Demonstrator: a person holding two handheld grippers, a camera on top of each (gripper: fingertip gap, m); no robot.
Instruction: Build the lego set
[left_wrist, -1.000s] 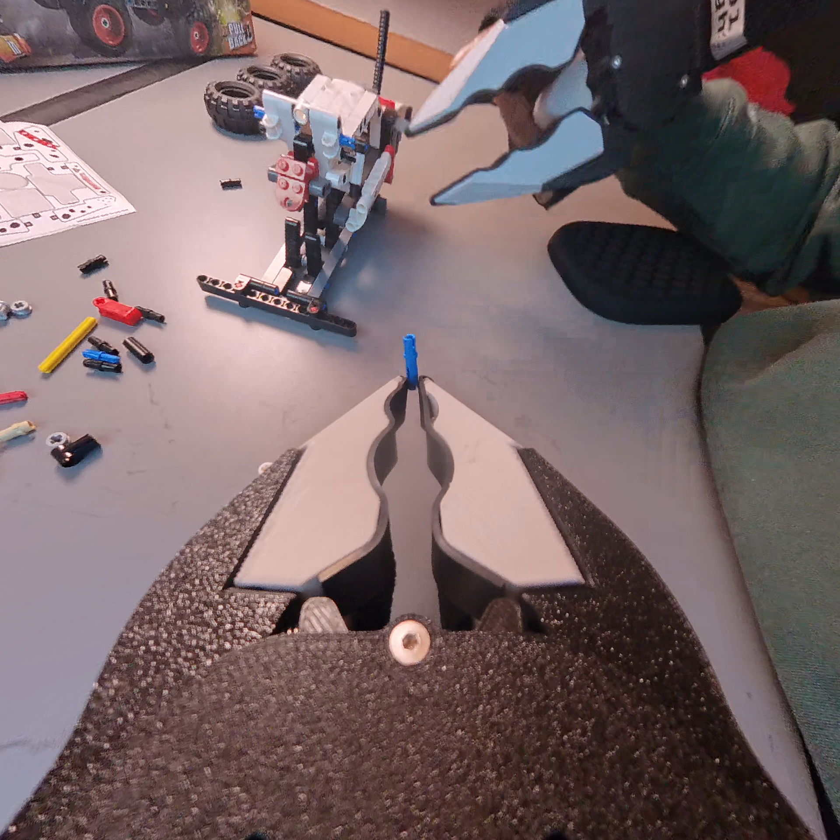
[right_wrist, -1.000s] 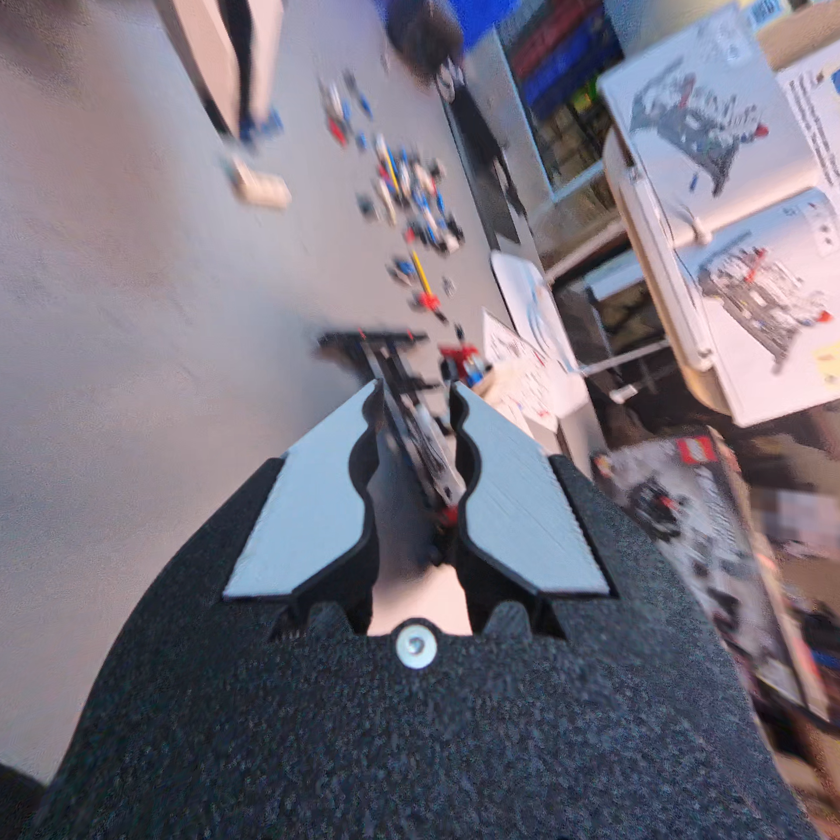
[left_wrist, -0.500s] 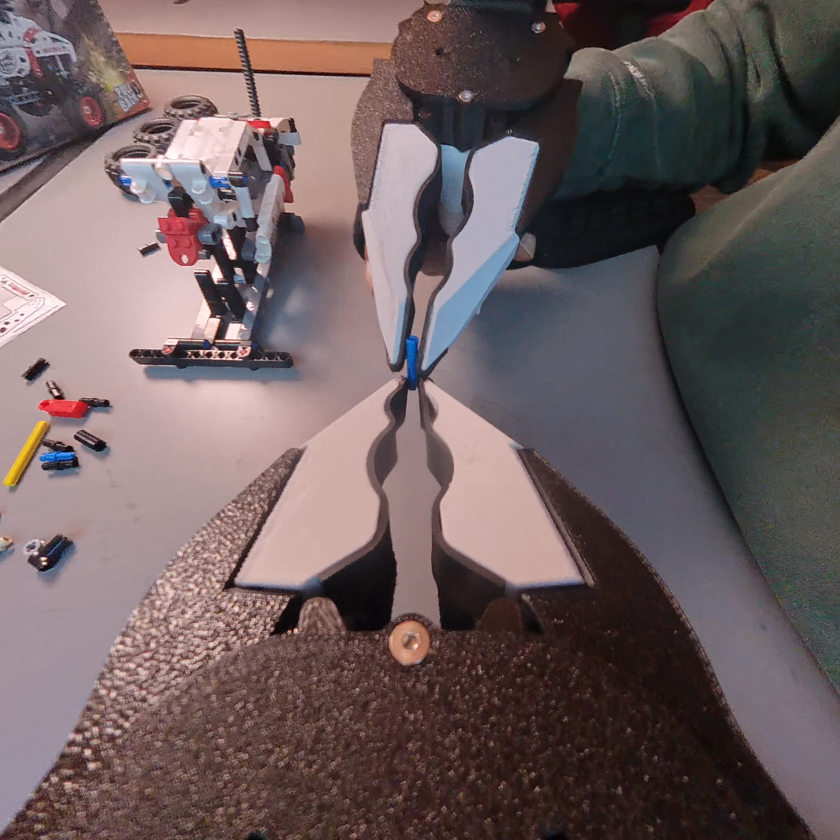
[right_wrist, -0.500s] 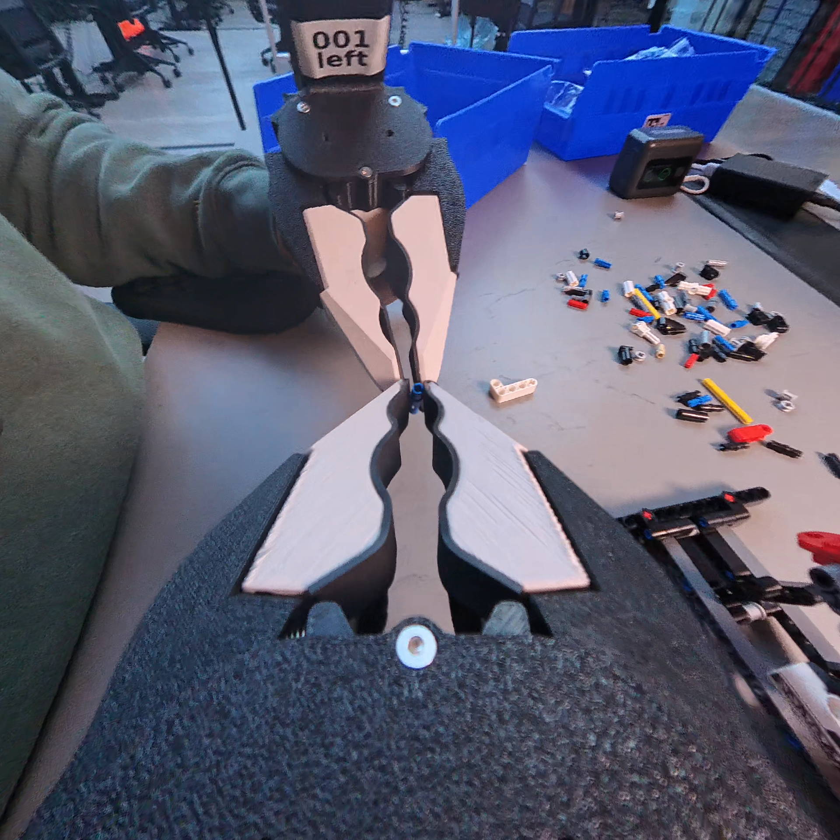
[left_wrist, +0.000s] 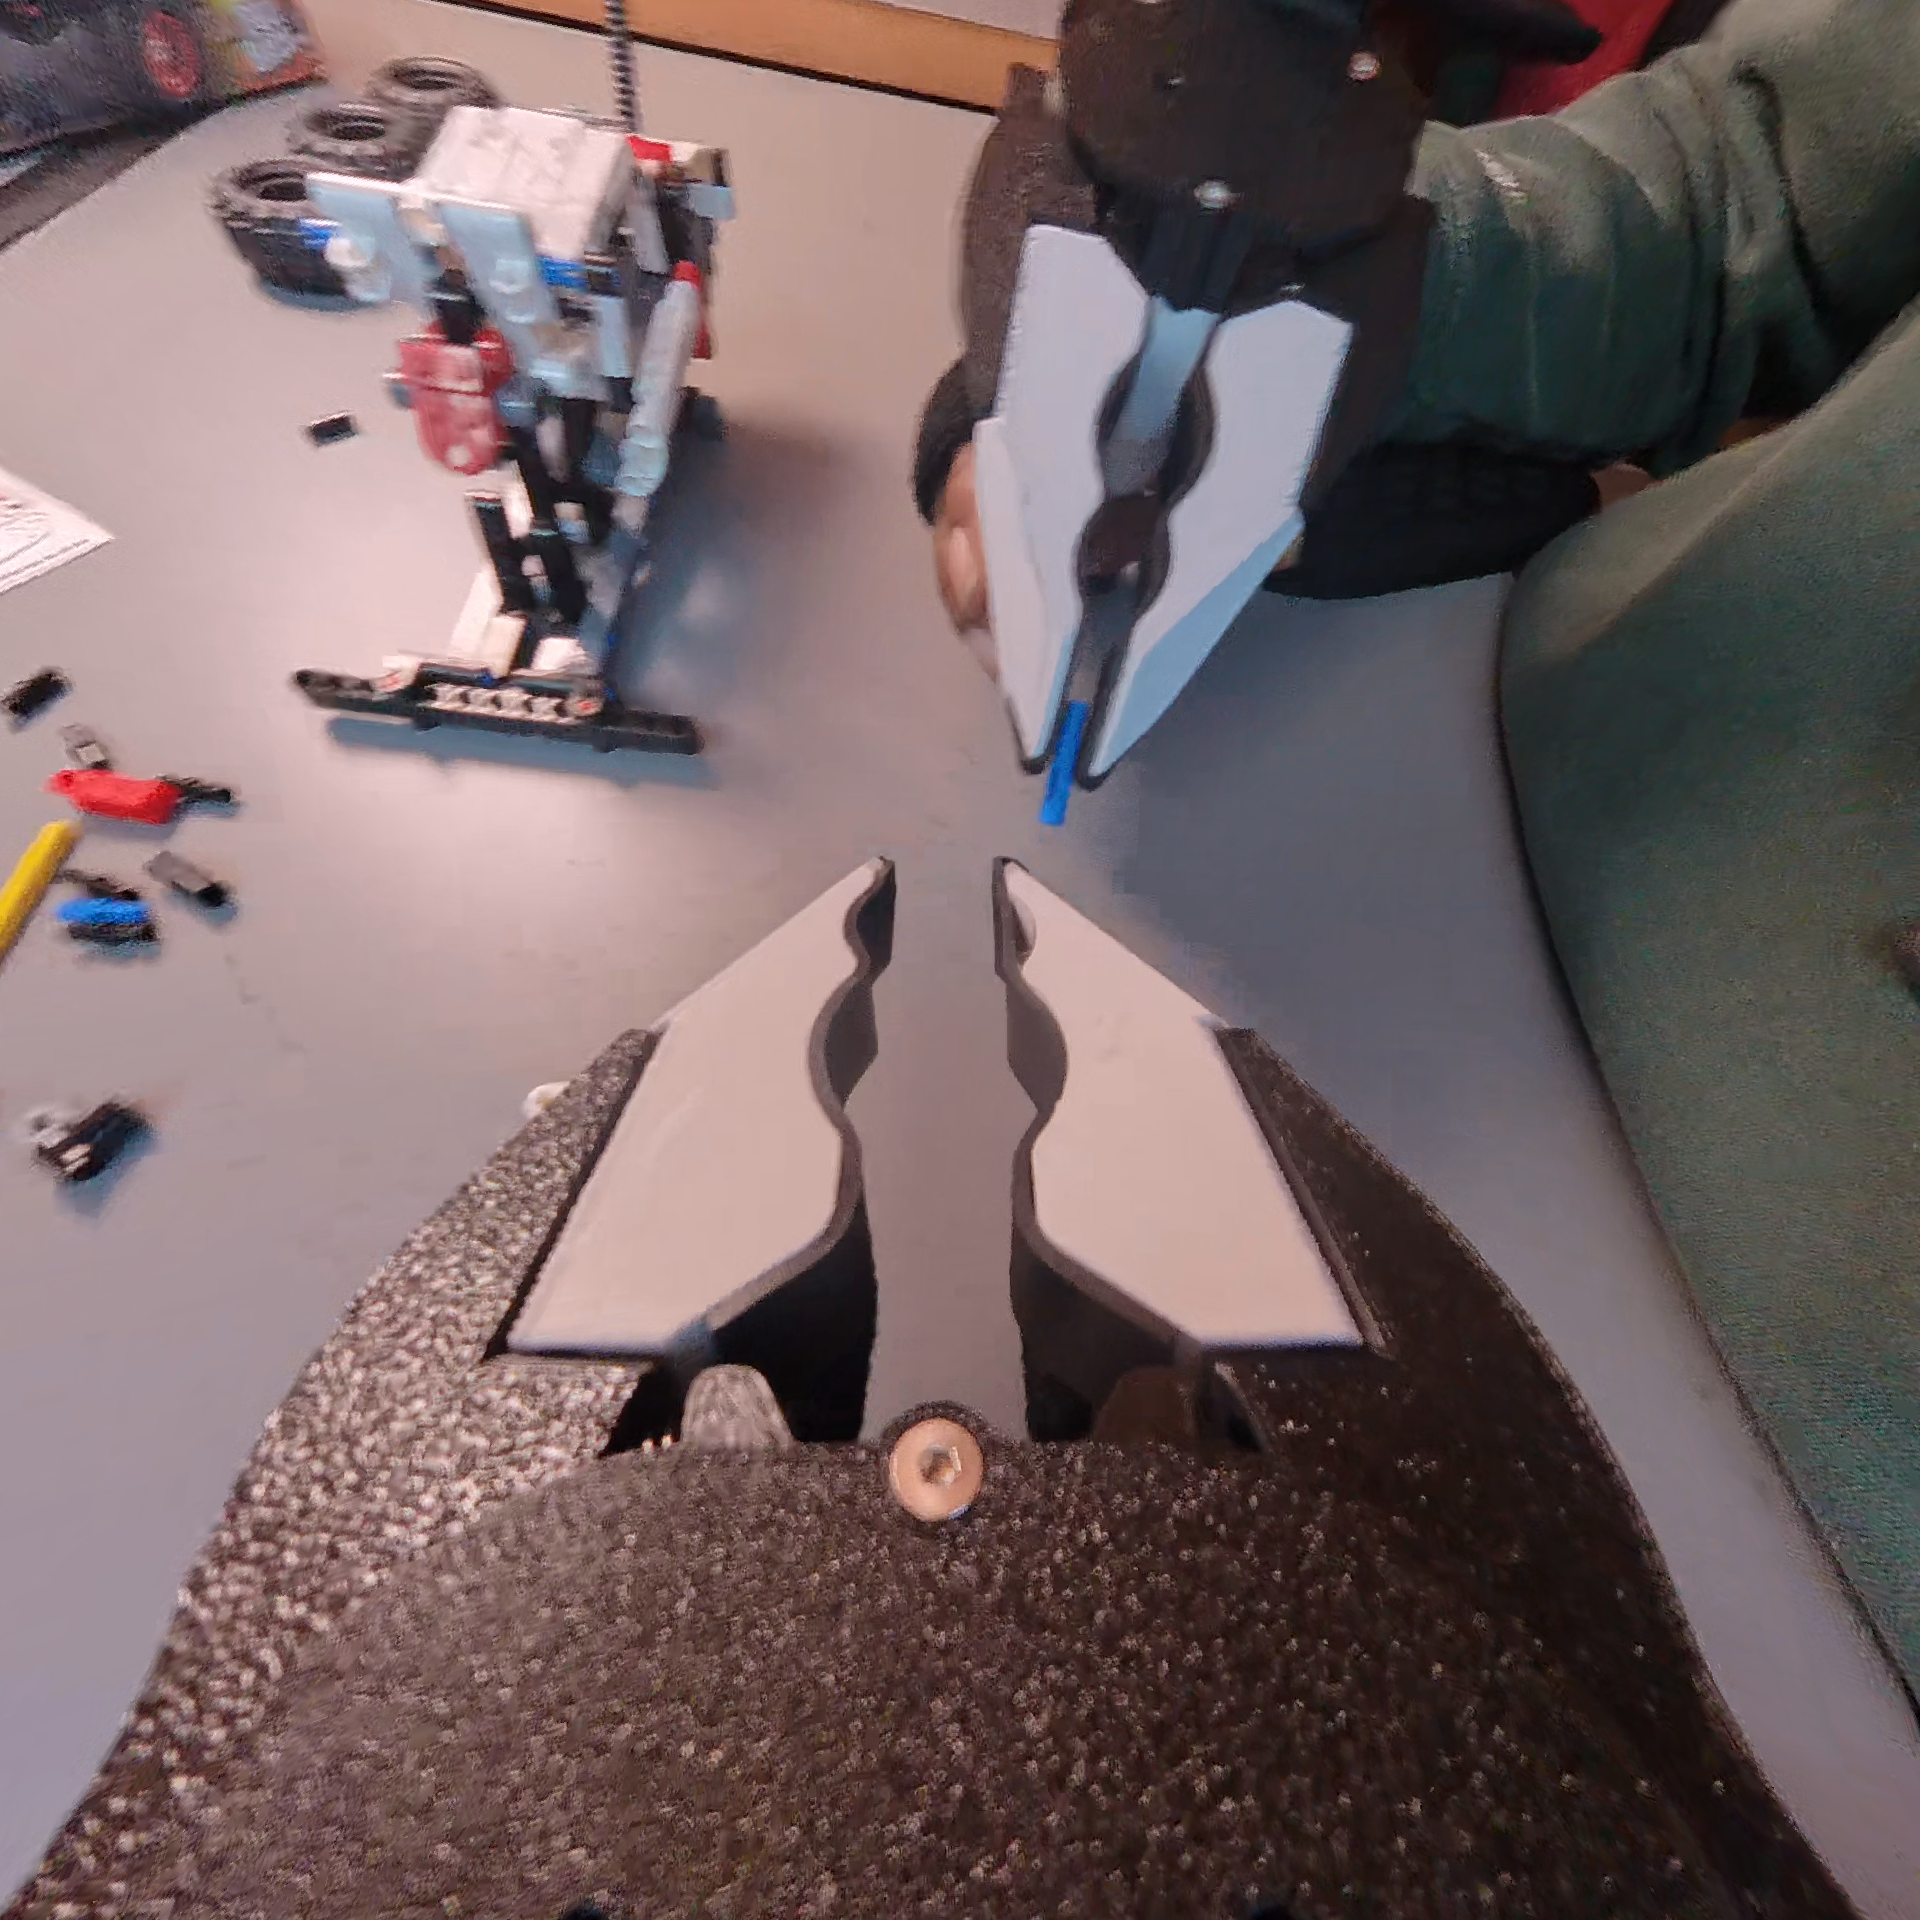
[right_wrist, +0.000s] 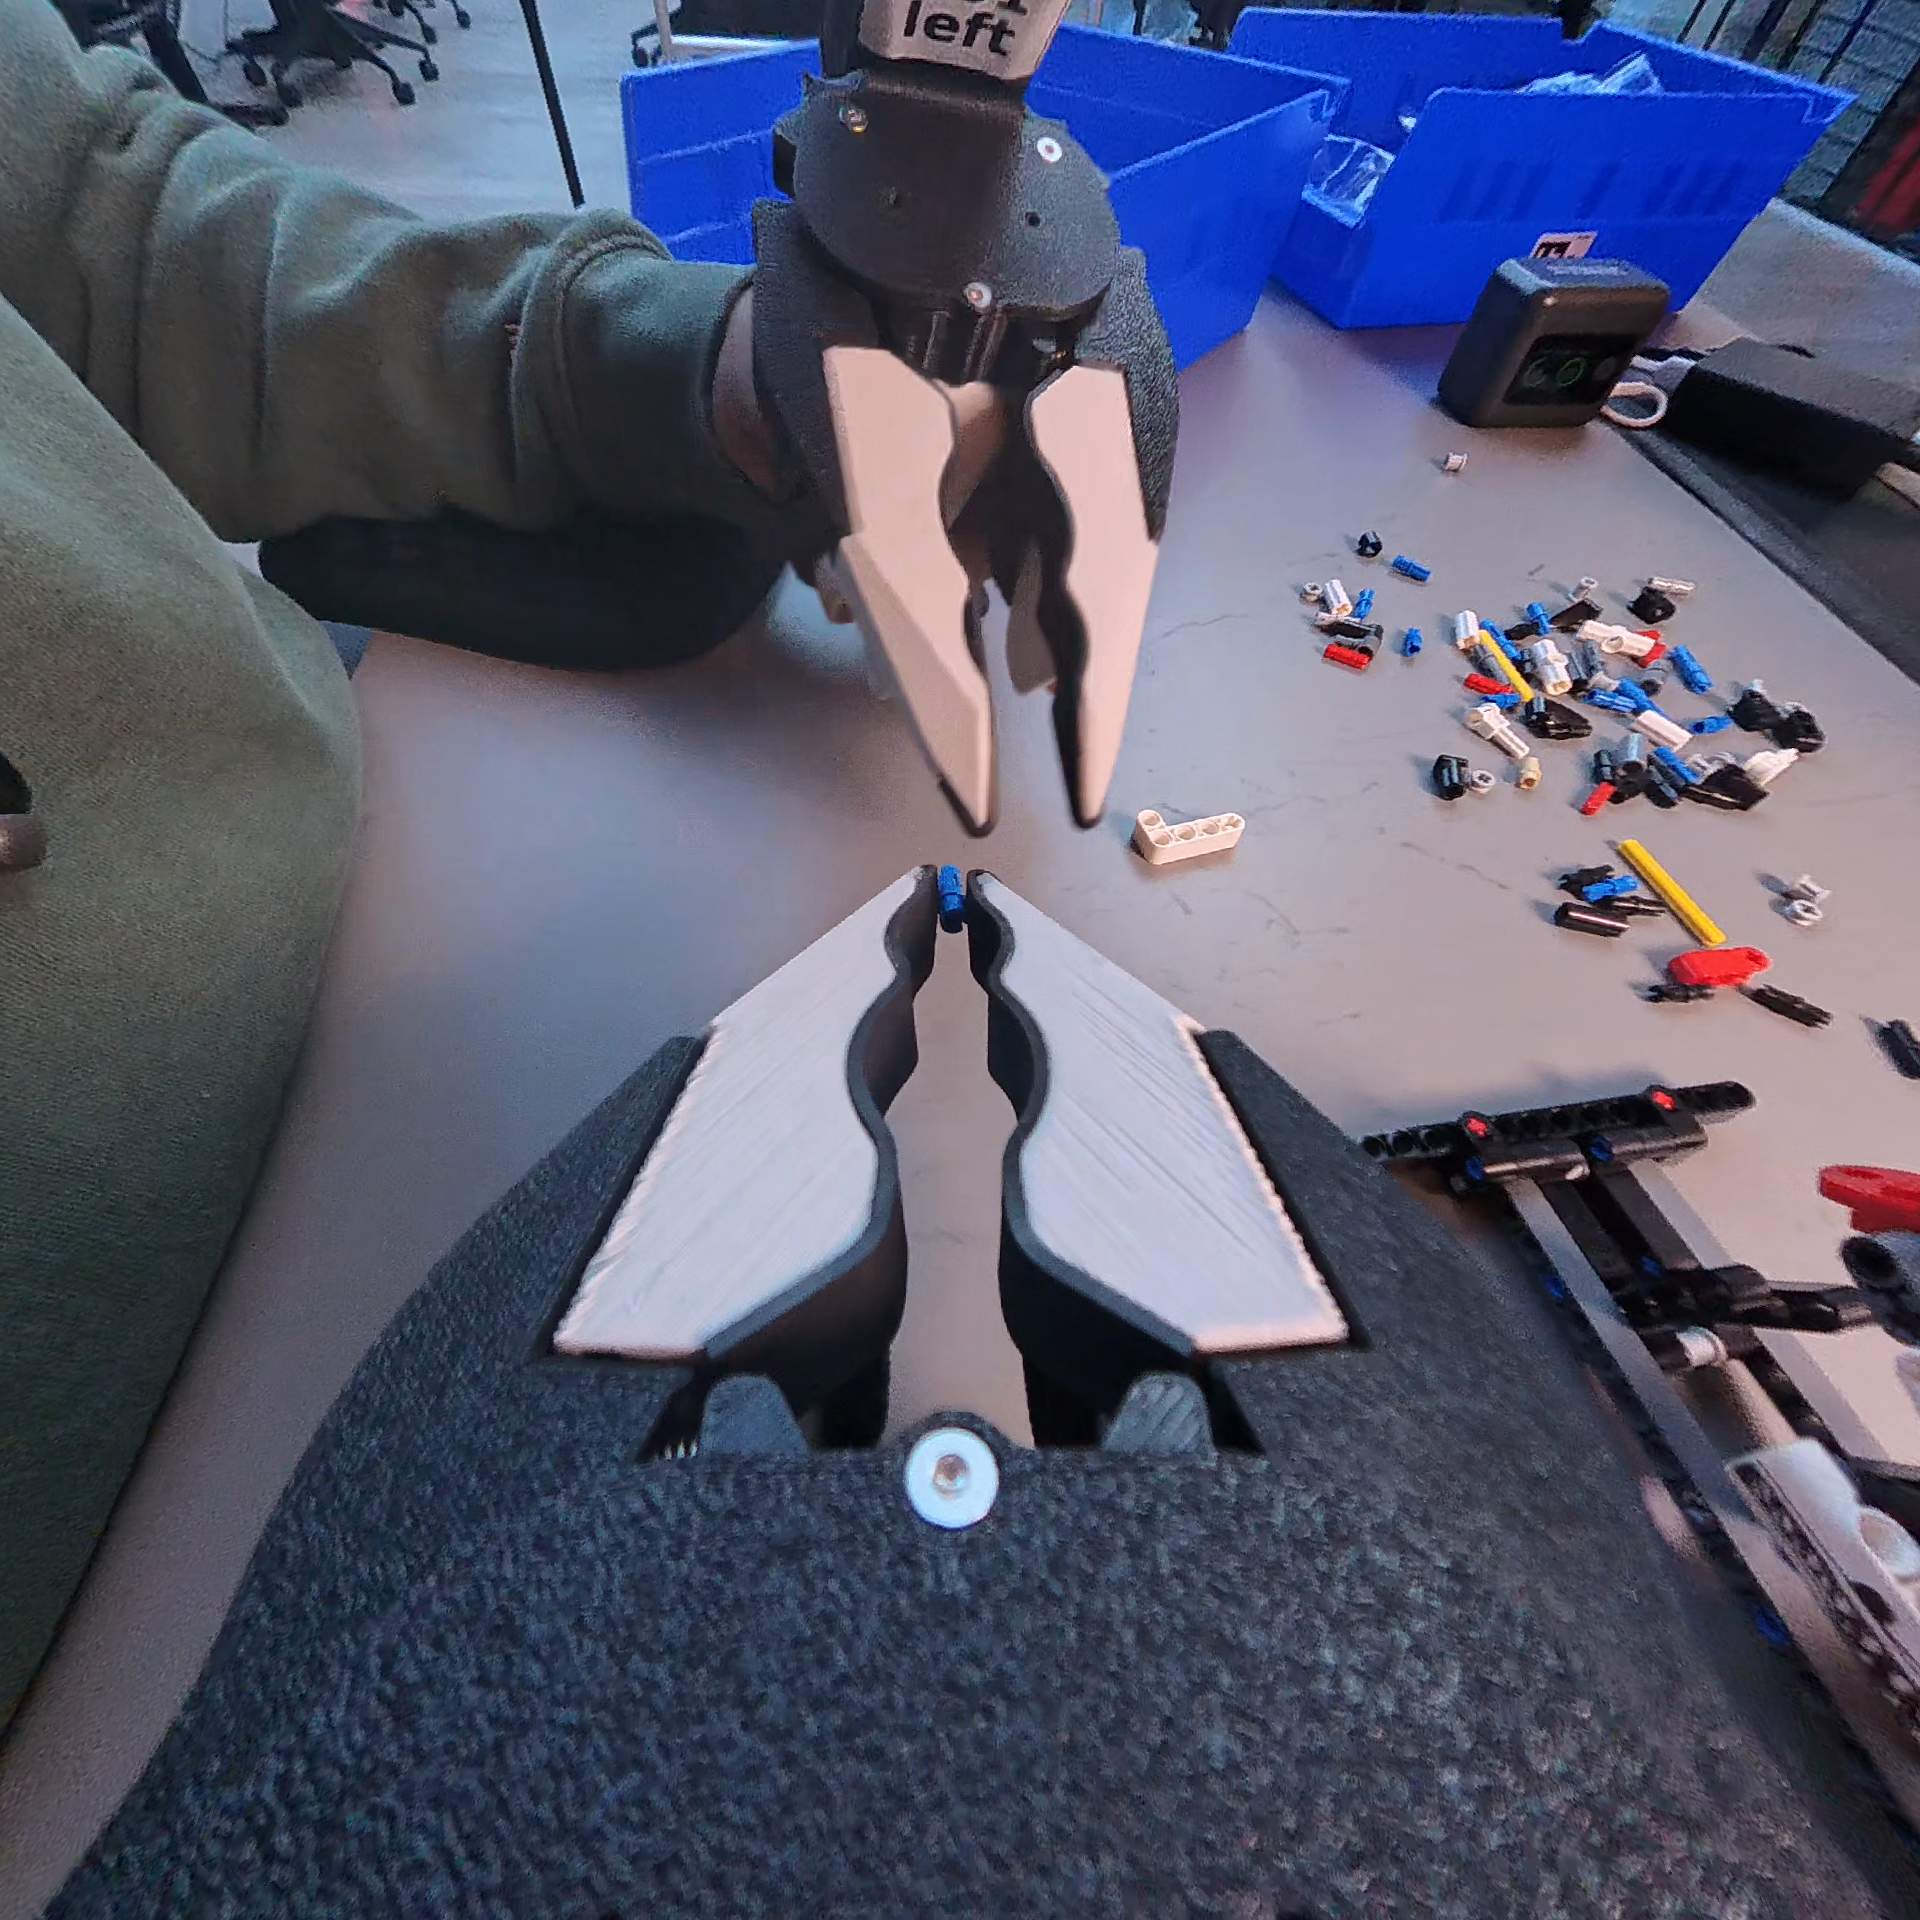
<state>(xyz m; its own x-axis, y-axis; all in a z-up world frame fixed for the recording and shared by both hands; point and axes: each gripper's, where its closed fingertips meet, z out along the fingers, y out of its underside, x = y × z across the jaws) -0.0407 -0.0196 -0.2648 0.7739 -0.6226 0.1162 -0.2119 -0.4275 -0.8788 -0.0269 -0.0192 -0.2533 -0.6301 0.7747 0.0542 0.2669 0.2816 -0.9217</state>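
Right gripper (right_wrist: 951, 878): fingers pinched on a small blue pin (right_wrist: 949, 896) at the very tips; the pin's free end pokes out beyond them toward the left gripper (left_wrist: 940, 862). 
Left gripper: fingers parted with a clear gap, empty, tips just short of the pin and facing it. 
Partly built Lego model (left_wrist: 540, 343): white, black and red, standing upright on a long black beam, on the grey table (left_wrist: 416, 997), well to the side of both grippers. 
Loose parts: white L-shaped beam (right_wrist: 1188, 833) just beyond the right fingertips; a yellow axle (right_wrist: 1670, 890), a red connector (right_wrist: 1716, 964) and a scatter of small pins (right_wrist: 1600, 696) farther off. 
Background: blue bins (right_wrist: 1507, 177), small black camera (right_wrist: 1553, 343).
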